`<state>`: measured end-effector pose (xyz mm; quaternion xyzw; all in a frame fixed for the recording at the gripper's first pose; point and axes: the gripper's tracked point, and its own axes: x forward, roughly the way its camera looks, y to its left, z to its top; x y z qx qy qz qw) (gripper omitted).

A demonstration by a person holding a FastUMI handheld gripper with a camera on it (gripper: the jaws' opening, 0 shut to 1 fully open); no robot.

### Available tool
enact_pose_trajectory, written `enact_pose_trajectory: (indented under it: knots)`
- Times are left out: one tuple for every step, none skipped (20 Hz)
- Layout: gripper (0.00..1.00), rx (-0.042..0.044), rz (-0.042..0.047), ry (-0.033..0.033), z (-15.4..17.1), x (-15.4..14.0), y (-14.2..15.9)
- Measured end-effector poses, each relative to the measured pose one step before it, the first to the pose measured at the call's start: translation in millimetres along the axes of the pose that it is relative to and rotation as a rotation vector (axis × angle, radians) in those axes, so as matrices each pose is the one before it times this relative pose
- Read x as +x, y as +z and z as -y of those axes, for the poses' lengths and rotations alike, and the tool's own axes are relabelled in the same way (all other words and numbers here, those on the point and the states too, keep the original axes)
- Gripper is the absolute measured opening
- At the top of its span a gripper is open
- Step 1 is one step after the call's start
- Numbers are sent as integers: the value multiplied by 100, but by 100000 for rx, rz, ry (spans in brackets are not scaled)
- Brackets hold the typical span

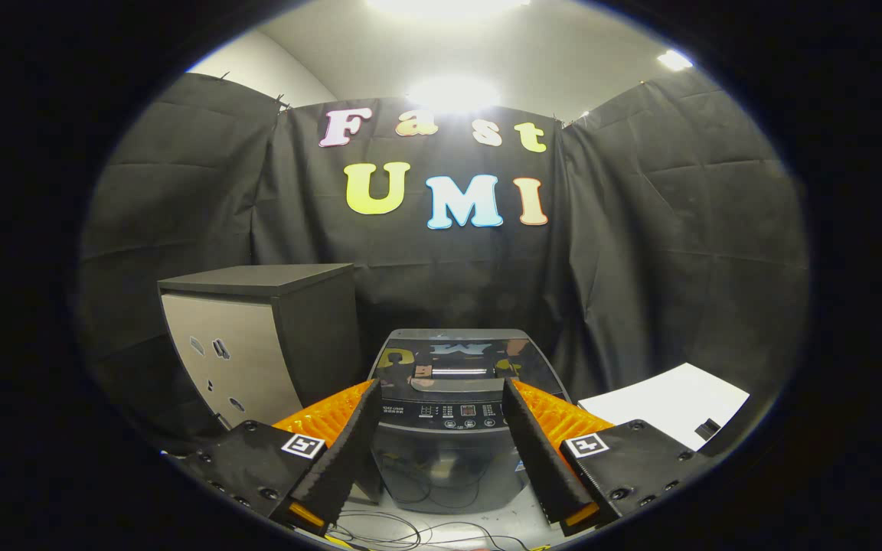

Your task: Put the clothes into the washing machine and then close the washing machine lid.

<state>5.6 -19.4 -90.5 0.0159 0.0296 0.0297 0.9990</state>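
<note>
Two black ridged fingers of the hand-held gripper (441,451) are spread wide w/ nothing between, framing the small grey top-load washing machine (452,428) just ahead, likely lining up. Its glossy lid (456,356) looks down; a white sheet (667,402) lies at right, and I can't make out clothes.

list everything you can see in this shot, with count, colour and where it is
washing machine: one, dark grey, straight ahead beyond the fingers, glossy lid down, control panel along its front edge
cabinet: one, black top and sides with a pale grey front, standing left of the washing machine
white board: one, white, flat, to the right of the washing machine, with a small dark item at its near corner
cables: several, thin and dark, on the floor in front of the washing machine
ceiling lights: at least two bright spots overhead
hand-held gripper: one, black fingers with orange backing, open, nothing between them, framing the washing machine
</note>
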Motion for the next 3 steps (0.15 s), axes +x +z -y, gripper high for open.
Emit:
enact_pose_trajectory:
  knots:
    - [98,421,-200,144,231,17,-111]
    - [98,527,609,464,-46,56,234]
    - [98,-561,51,-430,184,132,79]
